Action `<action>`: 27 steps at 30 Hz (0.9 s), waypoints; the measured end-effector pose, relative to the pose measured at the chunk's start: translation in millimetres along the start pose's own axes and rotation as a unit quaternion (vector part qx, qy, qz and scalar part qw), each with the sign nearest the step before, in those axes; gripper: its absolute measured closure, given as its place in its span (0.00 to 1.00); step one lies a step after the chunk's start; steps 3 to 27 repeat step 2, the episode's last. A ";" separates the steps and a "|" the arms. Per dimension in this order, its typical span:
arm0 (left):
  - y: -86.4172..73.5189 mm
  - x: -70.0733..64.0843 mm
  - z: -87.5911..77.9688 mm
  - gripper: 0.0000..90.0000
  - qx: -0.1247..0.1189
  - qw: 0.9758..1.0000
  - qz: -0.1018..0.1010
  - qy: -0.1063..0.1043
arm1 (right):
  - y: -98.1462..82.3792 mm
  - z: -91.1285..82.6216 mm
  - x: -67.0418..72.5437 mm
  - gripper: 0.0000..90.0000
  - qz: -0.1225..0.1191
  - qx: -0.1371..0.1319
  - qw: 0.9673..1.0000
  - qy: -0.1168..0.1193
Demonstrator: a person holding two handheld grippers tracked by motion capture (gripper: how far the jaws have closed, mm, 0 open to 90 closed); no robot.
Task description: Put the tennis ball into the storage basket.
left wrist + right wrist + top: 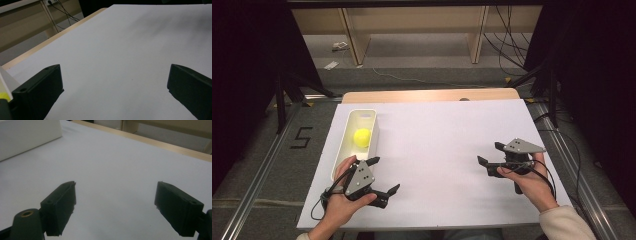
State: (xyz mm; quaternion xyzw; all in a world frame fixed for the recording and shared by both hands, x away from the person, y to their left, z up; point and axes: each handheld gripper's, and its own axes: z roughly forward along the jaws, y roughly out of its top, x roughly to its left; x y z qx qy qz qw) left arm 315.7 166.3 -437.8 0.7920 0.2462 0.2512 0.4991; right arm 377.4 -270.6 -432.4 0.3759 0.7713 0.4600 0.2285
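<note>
On the bench point(437, 140), which is covered by a white sheet with a strip of pale wood showing along its far edge, a yellow ball point(362, 137) lies inside a long white tray point(343, 145) standing at the left side of the sheet, with its long axis running away from the person. The ball sits roughly in the middle of the tray's length, apart from both pairs of tongs. The left tongs point(385, 175) are held in the person's left hand point(343, 200) just beside the near end of the tray, and their jaws stand spread wide with nothing between them; one jaw points up toward the tray's near corner, the other lies lower over the bare sheet. In the left gripper view the left tongs point(113, 82) frame empty white sheet, and a sliver of the tray's wall with a trace of yellow shows at the left edge. The right tongs point(491, 154) are held in the right hand point(532, 182) at the right side of the bench, well apart from the tray, with jaws likewise spread and holding nothing. In the right gripper view the right tongs point(115, 205) look across bare sheet toward the tray's white wall point(27, 137) at upper left.
</note>
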 end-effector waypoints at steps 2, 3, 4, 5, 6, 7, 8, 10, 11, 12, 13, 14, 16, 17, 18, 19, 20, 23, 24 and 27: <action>0.0 0.0 0.3 0.00 0.000 1.000 0.001 -0.001 | -0.2 0.6 0.3 0.20 0.000 0.001 1.000 0.001; 0.0 0.0 0.3 0.00 0.000 1.000 0.001 -0.001 | -0.2 0.6 0.3 0.20 0.000 0.001 1.000 0.001; 0.0 0.0 0.3 0.00 0.000 1.000 0.001 -0.001 | -0.2 0.6 0.3 0.20 0.000 0.001 1.000 0.001; 0.0 0.0 0.3 0.00 0.000 1.000 0.001 -0.001 | -0.2 0.6 0.3 0.20 0.000 0.001 1.000 0.001; 0.0 0.0 0.3 0.00 0.000 1.000 0.001 -0.001 | -0.2 0.6 0.3 0.20 0.000 0.001 1.000 0.001; 0.0 0.0 0.3 0.00 0.000 1.000 0.001 -0.001 | -0.2 0.6 0.3 0.20 0.000 0.001 1.000 0.001; 0.0 0.0 0.3 0.00 0.000 1.000 0.001 -0.001 | -0.2 0.6 0.3 0.20 0.000 0.001 1.000 0.001; 0.0 0.0 0.3 0.00 0.000 1.000 0.001 -0.001 | -0.2 0.6 0.3 0.20 0.000 0.001 1.000 0.001; 0.0 0.0 0.3 0.00 0.000 1.000 0.001 -0.001 | -0.2 0.6 0.3 0.20 0.000 0.001 1.000 0.001; 0.0 0.0 0.3 0.00 0.000 1.000 0.001 -0.001 | -0.2 0.6 0.3 0.20 0.000 0.001 1.000 0.001; 0.0 0.0 0.3 0.00 0.000 1.000 0.001 -0.001 | -0.2 0.6 0.3 0.20 0.000 0.001 1.000 0.001; 0.0 0.0 0.3 0.00 0.000 1.000 0.001 -0.001 | -0.2 0.6 0.3 0.20 0.000 0.001 1.000 0.001; 0.0 0.0 0.3 0.00 0.000 1.000 0.001 -0.001 | -0.2 0.6 0.3 0.20 0.000 0.001 1.000 0.001; 0.0 0.0 0.3 0.00 0.000 1.000 0.001 -0.001 | -0.2 0.6 0.3 0.20 0.000 0.001 1.000 0.001; 0.0 0.0 0.3 0.00 0.000 1.000 0.001 -0.001 | -0.2 0.6 0.3 0.20 0.000 0.001 1.000 0.001; 0.0 0.0 0.3 0.00 0.000 1.000 0.001 -0.001 | -0.2 0.6 0.3 0.20 0.000 0.001 1.000 0.001; 0.0 0.0 0.3 0.00 0.000 1.000 0.001 -0.001 | -0.2 0.6 0.3 0.20 0.000 0.001 1.000 0.001; 0.0 0.0 0.3 0.00 0.000 1.000 0.001 -0.001 | -0.2 0.6 0.3 0.20 0.000 0.001 1.000 0.001; 0.0 0.0 0.3 0.00 0.000 1.000 0.001 -0.001 | -0.2 0.6 0.3 0.20 0.000 0.001 1.000 0.001; 0.0 0.0 0.3 0.00 0.000 1.000 0.001 -0.001 | -0.2 0.6 0.3 0.20 0.000 0.001 1.000 0.001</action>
